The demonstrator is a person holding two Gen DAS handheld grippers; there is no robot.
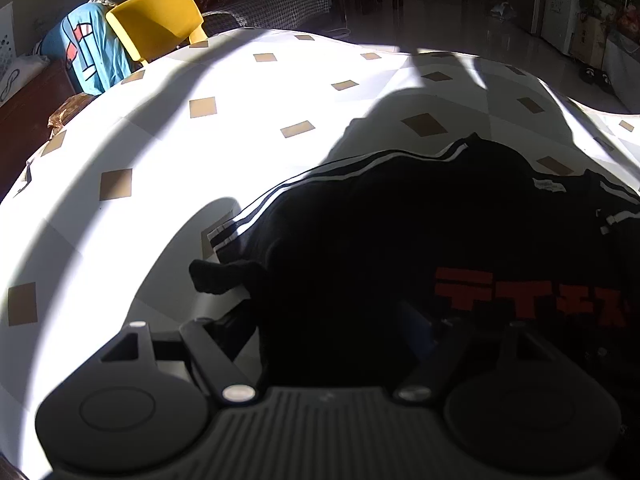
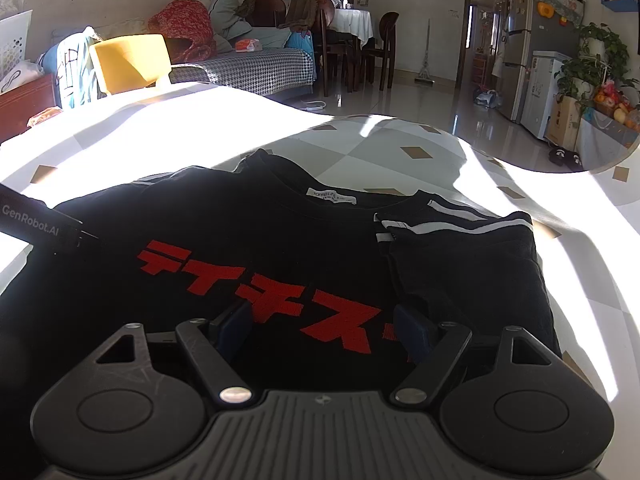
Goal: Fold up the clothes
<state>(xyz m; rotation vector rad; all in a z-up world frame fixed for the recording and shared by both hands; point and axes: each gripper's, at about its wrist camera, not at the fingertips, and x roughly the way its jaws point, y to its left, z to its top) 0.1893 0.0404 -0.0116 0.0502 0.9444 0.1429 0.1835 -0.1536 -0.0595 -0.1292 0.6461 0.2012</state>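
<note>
black t-shirt [image 2: 280, 248] spread flat on checked tablecloth [image 2: 380, 148], right sleeve folded in. soft, light, limp — grip at hem or shoulder seam. left gripper [image 1: 332, 320] and right gripper [image 2: 320, 320] — fingers apart, gripping nothing.

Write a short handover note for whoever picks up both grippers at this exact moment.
Left gripper: open over the shirt's left side, holding nothing visible; its fingers are lost in shadow.
Right gripper: open above the red lettering, gripping nothing.
Black T-shirt: face up on the checked tablecloth.
Done: both striped sleeves look folded in.
Left: fold the body, then square up.
</note>
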